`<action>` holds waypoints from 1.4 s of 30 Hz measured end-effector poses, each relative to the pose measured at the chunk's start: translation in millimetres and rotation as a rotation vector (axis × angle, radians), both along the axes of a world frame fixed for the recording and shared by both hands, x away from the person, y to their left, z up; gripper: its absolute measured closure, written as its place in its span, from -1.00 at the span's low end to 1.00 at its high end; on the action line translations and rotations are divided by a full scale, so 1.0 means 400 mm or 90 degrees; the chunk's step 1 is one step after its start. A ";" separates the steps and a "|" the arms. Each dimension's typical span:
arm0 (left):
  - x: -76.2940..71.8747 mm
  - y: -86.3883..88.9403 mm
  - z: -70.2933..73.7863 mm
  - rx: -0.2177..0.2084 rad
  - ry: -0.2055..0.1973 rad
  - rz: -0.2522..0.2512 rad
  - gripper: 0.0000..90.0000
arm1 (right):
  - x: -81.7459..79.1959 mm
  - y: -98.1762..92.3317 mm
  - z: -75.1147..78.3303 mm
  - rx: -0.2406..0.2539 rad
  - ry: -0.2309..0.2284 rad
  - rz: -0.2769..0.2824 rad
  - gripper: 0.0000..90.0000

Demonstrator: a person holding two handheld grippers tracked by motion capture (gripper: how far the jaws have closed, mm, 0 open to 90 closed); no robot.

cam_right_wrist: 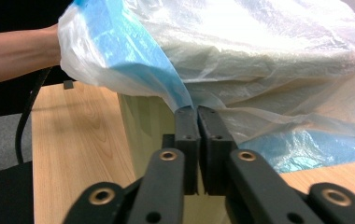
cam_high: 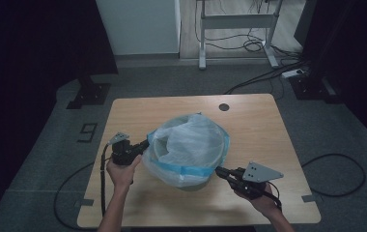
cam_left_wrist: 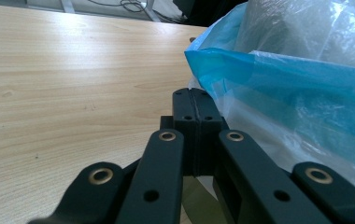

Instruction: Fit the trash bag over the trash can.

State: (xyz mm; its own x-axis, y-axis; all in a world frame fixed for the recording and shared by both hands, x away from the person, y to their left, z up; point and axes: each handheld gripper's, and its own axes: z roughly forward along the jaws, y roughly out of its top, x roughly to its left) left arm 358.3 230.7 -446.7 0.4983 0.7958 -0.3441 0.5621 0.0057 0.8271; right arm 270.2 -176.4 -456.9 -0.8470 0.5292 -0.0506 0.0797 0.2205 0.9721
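fingers: left gripper (cam_high: pixel 144 144), right gripper (cam_high: pixel 218 170) clamped on bag (cam_high: pixel 191 145) hem | bag lines bin (cam_right_wrist: pixel 145 126)

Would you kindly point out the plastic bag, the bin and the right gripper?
plastic bag (cam_high: pixel 191 140): high view, its white middle.
bin (cam_right_wrist: pixel 145 121): right gripper view, bare pale wall.
right gripper (cam_right_wrist: pixel 197 112): right gripper view, between its fingertips.

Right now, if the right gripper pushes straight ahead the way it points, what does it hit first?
The plastic bag: the right gripper already pinches its blue-edged hem. Just behind sits the bin, probably next, though depth is unclear.
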 end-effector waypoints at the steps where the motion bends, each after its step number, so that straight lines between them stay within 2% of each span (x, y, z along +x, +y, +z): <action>1: 0.000 0.000 0.000 0.000 -0.001 0.000 1.00 | 0.000 0.000 0.000 0.000 0.001 0.003 0.97; 10: -0.001 0.004 -0.004 0.003 0.002 0.000 1.00 | 0.006 -0.012 -0.024 0.015 0.025 0.005 0.98; 20: -0.010 -0.005 -0.004 0.028 0.007 -0.013 1.00 | 0.023 -0.038 -0.103 -0.006 0.078 -0.020 0.98; 22: -0.012 -0.005 -0.002 0.024 0.004 -0.014 1.00 | 0.020 -0.044 -0.106 0.002 0.070 -0.021 0.98; 23: -0.013 -0.005 -0.002 0.022 0.004 -0.015 1.00 | 0.008 -0.051 -0.089 0.018 0.049 -0.027 0.81; 24: -0.013 -0.005 -0.001 0.022 0.004 -0.015 1.00 | 0.008 -0.051 -0.089 0.018 0.049 -0.027 0.81; 25: -0.012 -0.006 -0.002 0.022 0.005 -0.015 1.00 | 0.001 -0.054 -0.076 0.028 0.038 -0.031 0.72; 26: -0.012 -0.006 -0.002 0.021 0.005 -0.015 1.00 | -0.015 -0.057 -0.053 0.038 0.014 -0.036 0.56; 28: -0.011 -0.006 -0.002 0.020 0.006 -0.015 1.00 | -0.022 -0.057 -0.042 0.042 0.007 -0.037 0.49; 29: -0.011 -0.007 -0.002 0.019 0.006 -0.015 1.00 | -0.030 -0.056 -0.024 0.045 -0.007 -0.029 0.41; 35: -0.012 -0.009 -0.002 0.018 0.006 -0.016 1.00 | -0.013 -0.041 0.009 0.033 -0.005 0.003 0.23; 39: -0.010 -0.007 -0.003 0.018 0.007 -0.017 1.00 | 0.014 -0.023 0.010 0.040 0.017 0.046 0.20; 42: -0.009 -0.006 -0.003 0.018 0.007 -0.017 1.00 | 0.019 -0.017 0.008 0.035 0.022 0.049 0.18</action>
State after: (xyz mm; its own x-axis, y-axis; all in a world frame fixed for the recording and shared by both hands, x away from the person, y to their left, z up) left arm 354.6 228.1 -448.1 0.5159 0.7914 -0.3279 0.5710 -0.0324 0.8203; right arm 278.0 -183.1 -453.9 -0.8861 0.4635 0.0070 0.0984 0.1734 0.9799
